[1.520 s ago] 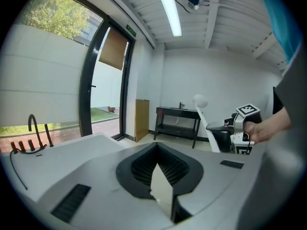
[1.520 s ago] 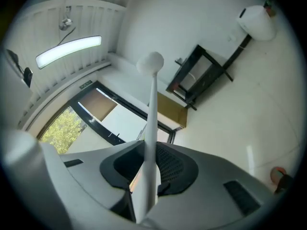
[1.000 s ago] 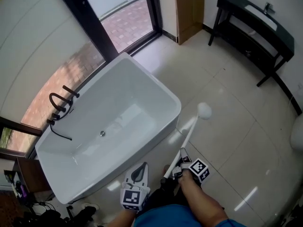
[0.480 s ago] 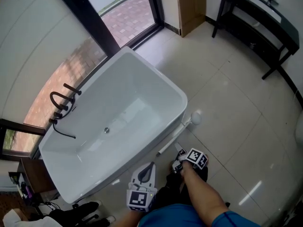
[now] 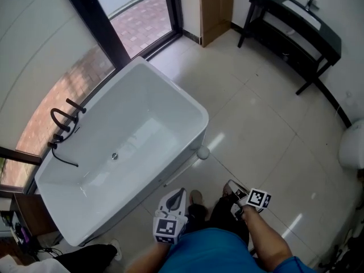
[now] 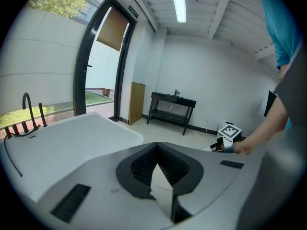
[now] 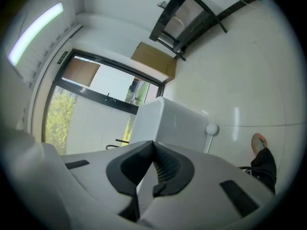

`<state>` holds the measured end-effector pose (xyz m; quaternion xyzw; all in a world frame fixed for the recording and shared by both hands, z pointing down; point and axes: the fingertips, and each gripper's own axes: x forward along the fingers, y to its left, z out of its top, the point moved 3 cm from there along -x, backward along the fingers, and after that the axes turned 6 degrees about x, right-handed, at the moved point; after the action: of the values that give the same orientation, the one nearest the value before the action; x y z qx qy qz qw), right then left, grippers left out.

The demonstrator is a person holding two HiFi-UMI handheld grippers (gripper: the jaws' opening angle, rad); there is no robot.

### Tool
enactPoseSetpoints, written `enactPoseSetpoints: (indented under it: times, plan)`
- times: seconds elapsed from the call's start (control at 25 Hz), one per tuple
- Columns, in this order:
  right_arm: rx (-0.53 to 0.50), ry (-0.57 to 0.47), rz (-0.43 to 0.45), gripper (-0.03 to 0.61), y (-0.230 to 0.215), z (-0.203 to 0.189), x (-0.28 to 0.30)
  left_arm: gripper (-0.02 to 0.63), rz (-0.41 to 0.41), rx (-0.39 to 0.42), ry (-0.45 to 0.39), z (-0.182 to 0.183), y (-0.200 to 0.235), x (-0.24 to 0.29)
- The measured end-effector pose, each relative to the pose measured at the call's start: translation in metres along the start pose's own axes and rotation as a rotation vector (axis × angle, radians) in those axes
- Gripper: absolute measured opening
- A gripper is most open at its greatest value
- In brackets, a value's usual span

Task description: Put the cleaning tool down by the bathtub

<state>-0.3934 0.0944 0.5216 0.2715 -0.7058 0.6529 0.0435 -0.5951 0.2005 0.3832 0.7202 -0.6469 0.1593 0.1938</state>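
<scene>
One cleaning tool point(image 5: 202, 152), newly beside one bathtub point(image 5: 176, 92)

- Pale tiled floor point(image 5: 267, 141), glossy.
- White bathtub point(image 5: 173, 91) stands on it, left.
- Cleaning tool point(image 5: 202, 152) lies on floor just beside tub's near-right wall, round head by the corner.
- Black stand point(image 5: 296, 33) far right; wood cabinet point(image 5: 216, 10) far.

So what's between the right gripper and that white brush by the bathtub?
Only bare floor tile; the head view shows nothing else between the right gripper and the cleaning tool.
</scene>
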Motion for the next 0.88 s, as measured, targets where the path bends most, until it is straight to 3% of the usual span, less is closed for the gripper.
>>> enactPoseSetpoints:
  times: [0.28,0.44,0.68,0.88]
  plan:
    - [-0.206,-0.128,0.038,-0.017,0.086,0.005,-0.06,-0.003,-0.1,-0.007,-0.091,0.049,-0.017,0.005]
    - [-0.33,-0.204,0.021,-0.018,0.111,0.003,-0.092,-0.003,-0.192,-0.024,-0.12,0.07,-0.044,0.016]
    - [-0.523,-0.352,-0.075,-0.018,0.134,0.047,-0.144,-0.003,-0.245,-0.004,-0.149,0.106,-0.091,0.025]
    - [-0.696,-0.448,-0.087,-0.017,0.173,0.082,-0.177,-0.003,-0.243,0.03,-0.179,0.133,-0.117,0.026]
